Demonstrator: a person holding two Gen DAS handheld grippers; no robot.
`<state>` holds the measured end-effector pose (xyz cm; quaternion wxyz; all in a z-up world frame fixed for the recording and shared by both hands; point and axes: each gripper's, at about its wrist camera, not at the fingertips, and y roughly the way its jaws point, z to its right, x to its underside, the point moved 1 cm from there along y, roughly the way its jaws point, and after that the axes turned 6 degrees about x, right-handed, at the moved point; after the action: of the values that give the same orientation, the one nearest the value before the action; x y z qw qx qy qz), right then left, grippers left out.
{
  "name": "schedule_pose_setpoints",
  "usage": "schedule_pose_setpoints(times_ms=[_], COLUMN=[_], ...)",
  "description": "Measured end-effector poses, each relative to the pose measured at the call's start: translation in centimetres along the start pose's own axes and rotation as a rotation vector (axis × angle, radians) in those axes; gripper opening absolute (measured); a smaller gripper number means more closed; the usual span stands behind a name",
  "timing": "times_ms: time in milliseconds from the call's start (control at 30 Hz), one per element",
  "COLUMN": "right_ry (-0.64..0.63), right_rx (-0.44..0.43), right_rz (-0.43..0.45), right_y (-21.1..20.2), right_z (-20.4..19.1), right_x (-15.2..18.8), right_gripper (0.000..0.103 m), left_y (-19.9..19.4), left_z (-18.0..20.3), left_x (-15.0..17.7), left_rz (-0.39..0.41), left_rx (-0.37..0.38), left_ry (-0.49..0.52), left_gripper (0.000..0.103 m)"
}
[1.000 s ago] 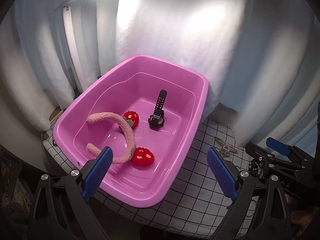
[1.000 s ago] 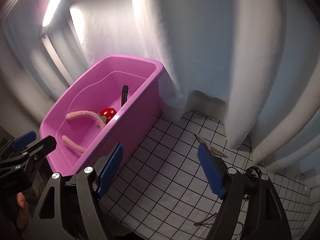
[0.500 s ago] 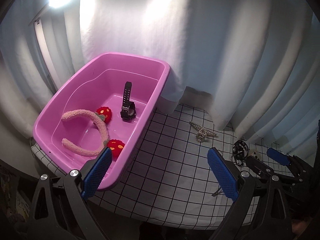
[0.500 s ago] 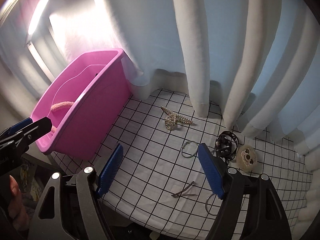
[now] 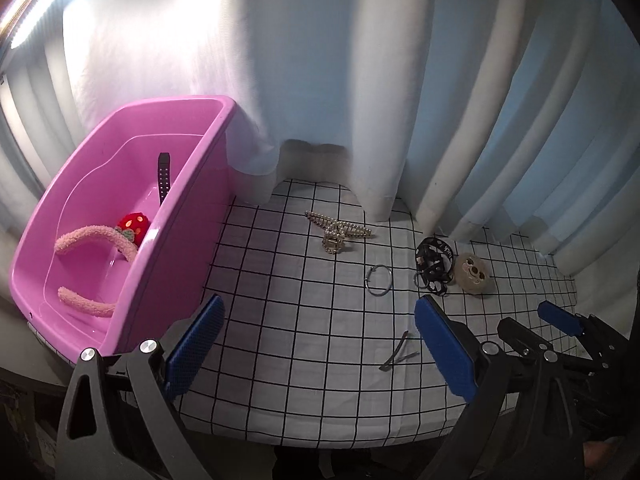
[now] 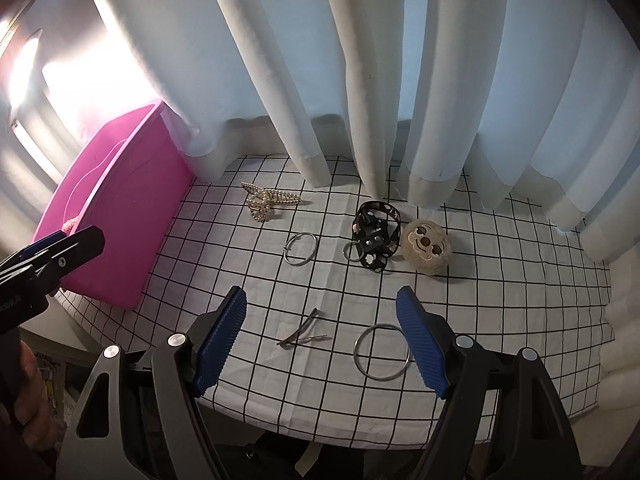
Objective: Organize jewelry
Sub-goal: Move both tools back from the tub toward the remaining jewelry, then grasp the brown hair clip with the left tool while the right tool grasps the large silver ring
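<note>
A pink tub (image 5: 188,216) (image 6: 120,216) stands at the left of the checked cloth, holding a pink strawberry headband (image 5: 100,240) and a black watch (image 5: 163,176). On the cloth lie a pearl hair claw (image 5: 338,232) (image 6: 268,200), a small metal ring (image 5: 379,280) (image 6: 301,249), a black patterned strap (image 5: 434,266) (image 6: 376,236), a plush face charm (image 5: 473,274) (image 6: 426,248), dark hairpins (image 5: 398,352) (image 6: 304,330) and a large metal ring (image 6: 382,351). My left gripper (image 5: 316,344) is open and empty. My right gripper (image 6: 322,330) is open and empty above the hairpins.
White curtains (image 6: 360,80) hang along the back and right of the table. The cloth's front edge (image 6: 320,428) lies just beyond my fingers. The right gripper also shows at the lower right of the left wrist view (image 5: 560,340).
Both grippers have swung right, away from the pink tub and toward the loose jewelry on the cloth. Both stay open and empty.
</note>
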<state>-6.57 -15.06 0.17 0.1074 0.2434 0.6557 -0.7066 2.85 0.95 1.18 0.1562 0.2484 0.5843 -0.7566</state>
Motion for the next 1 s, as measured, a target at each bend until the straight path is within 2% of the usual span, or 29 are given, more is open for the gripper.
schedule_pose_setpoints(times_ms=[400, 567, 1000], right_ry=[0.072, 0.074, 0.068], right_rx=[0.075, 0.071, -0.001], right_rz=[-0.041, -0.066, -0.101], right_y=[0.8, 2.3, 7.2], right_z=[5.5, 6.5, 7.0], right_x=[3.7, 5.7, 9.6], right_gripper=[0.074, 0.074, 0.074], left_y=[5.1, 7.9, 12.9], left_z=[5.7, 7.1, 5.9], left_x=[2.7, 4.7, 8.9], left_rz=[-0.080, -0.137, -0.219], left_rx=[0.050, 0.051, 0.025], left_ry=[0.106, 0.128, 0.110], left_gripper=[0.094, 0.094, 0.094])
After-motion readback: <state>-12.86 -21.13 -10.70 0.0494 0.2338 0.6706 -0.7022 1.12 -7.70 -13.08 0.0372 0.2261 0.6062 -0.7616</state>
